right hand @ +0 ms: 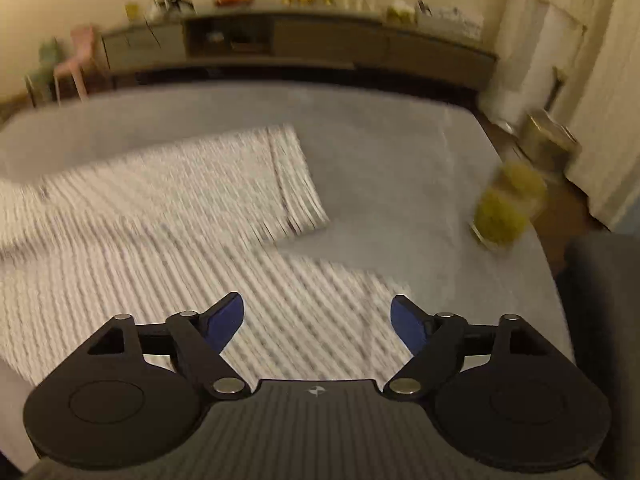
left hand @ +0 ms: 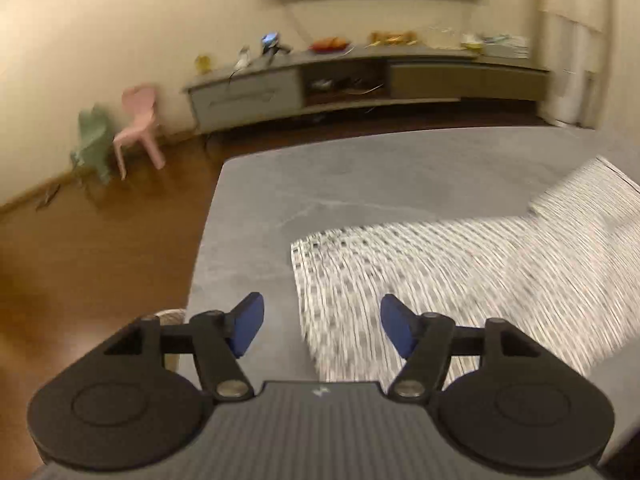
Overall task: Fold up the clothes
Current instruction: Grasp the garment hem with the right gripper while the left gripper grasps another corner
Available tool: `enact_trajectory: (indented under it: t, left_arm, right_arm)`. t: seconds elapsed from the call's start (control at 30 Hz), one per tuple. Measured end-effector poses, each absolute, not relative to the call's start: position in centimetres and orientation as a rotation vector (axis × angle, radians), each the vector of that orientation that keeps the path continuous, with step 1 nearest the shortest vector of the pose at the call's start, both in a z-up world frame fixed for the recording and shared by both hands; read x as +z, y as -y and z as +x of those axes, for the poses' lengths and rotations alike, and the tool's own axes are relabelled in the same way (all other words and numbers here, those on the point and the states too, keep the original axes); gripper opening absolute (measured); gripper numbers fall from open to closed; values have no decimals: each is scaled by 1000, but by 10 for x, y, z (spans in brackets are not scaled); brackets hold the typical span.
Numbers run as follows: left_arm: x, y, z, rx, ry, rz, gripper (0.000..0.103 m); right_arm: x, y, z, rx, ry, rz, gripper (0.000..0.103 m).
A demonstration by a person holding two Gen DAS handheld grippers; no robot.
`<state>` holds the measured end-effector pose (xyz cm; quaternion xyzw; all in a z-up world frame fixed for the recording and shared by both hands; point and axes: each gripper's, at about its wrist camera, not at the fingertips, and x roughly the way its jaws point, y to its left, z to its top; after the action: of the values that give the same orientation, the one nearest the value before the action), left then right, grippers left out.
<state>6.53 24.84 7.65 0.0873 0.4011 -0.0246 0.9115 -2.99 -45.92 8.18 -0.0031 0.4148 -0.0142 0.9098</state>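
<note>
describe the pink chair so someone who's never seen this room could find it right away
Start at the long low cabinet along the far wall and follow it to its left end. Two small chairs stand there on the wooden floor; the pink chair is nearer the cabinet, the green chair beside it.

A home living room is showing here: a long low media cabinet (left hand: 360, 80) is running along the wall at twelve o'clock, small pink (left hand: 138, 124) and green (left hand: 94, 140) plastic chairs are standing at ten o'clock on wooden flooring (left hand: 100, 248).
</note>
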Motion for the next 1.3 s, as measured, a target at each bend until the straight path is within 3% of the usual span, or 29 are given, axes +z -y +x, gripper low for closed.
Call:
enact_trajectory:
  t: [0.17, 0.33, 0.4, 0.43, 0.53, 0.6, 0.63, 0.67, 0.73, 0.77, 0.87, 1.0, 1.13, 1.23, 1.27, 1.3]
  left_arm:
    - [13, -209, 171, -30, -990, 261, 66]
    - [-26, -187, 218, -54, -1071, 316, 66]
    - [-35, -185, 228, -71, -1080, 327, 71]
    - [-38, -186, 231, -78, -1079, 327, 80]
    - [-40, -192, 237, -108, -1083, 279, 79]
    - [-40, -191, 233, -179, -1077, 239, 49]
    - [-40, -189, 231, -206, -1073, 229, 10]
    - [-40, -183, 228, -219, -1070, 238, 0]
    - [-41, -168, 219, -236, -1044, 311, 0]
    - [-42, -163, 216, -247, -1036, 319, 0]
    - [-40, -161, 211, -186, -990, 327, 0]
    - [-15, -197, 223, -13, -900, 235, 0]
    - [-9, -218, 240, 28, -932, 152, 0]
    - [-17, -223, 245, 42, -985, 91, 13]
    - [-21, -223, 246, 42, -1000, 72, 28]
    - [-24, -223, 246, 35, -1004, 58, 35]
  right_arm:
    - [69, 417, 65, -48, -813, -2, 87]
    - [21, 405, 154, -78, -861, -25, 89]
    - [0, 401, 181, -87, -881, -48, 89]
    - [-7, 401, 189, -87, -892, -56, 89]
    - [-26, 402, 210, -80, -917, -61, 89]
    - [-29, 408, 213, -53, -911, 6, 83]
    - [-30, 409, 214, -43, -904, 28, 70]
    - [-29, 408, 213, -31, -893, 24, 59]
    - [-25, 396, 209, 8, -891, -14, 11]
    - [-23, 389, 207, 27, -894, -34, 4]
    - [-17, 373, 201, 36, -881, -129, 0]
    - [25, 393, 188, -82, -719, -84, 0]
    - [55, 428, 193, -252, -622, -37, 0]
    - [43, 441, 201, -333, -677, -45, 1]
    - [37, 444, 203, -357, -704, -50, 1]
    - [31, 446, 202, -369, -722, -48, 1]
